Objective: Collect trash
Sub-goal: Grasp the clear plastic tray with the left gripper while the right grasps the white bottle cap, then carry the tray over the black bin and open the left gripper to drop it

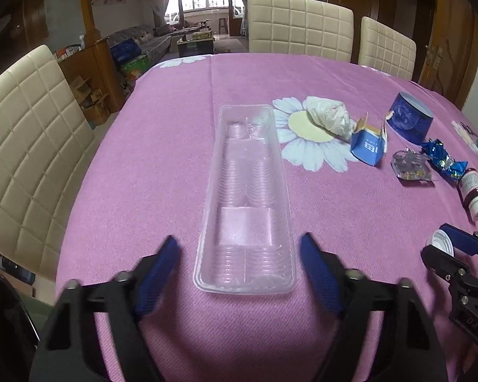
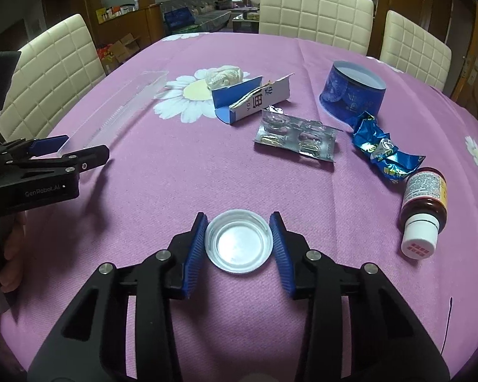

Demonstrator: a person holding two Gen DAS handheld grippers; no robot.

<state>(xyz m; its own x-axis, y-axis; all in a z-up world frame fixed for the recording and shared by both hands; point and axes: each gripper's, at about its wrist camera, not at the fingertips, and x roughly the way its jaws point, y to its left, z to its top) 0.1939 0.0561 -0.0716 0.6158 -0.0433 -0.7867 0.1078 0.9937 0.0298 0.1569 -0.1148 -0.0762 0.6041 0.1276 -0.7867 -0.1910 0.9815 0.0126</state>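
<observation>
Trash lies scattered on the pink counter (image 2: 162, 191): my right tool (image 2: 239, 219) grips a small round lid (image 2: 239, 242) between its blue pads, while my left tool (image 1: 239, 245) hangs spread apart around the near end of a clear plastic tray (image 1: 248, 191) with nothing in it. Farther right an open blue tub (image 2: 350, 92) stands near a brown bottle (image 2: 422, 203) lying on its side.

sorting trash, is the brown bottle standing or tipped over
Tipped over: the bottle lies on its side on the cloth, white cap on.

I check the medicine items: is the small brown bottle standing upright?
No, the brown bottle lies on its side on the pink tablecloth, white cap toward the camera.
</observation>
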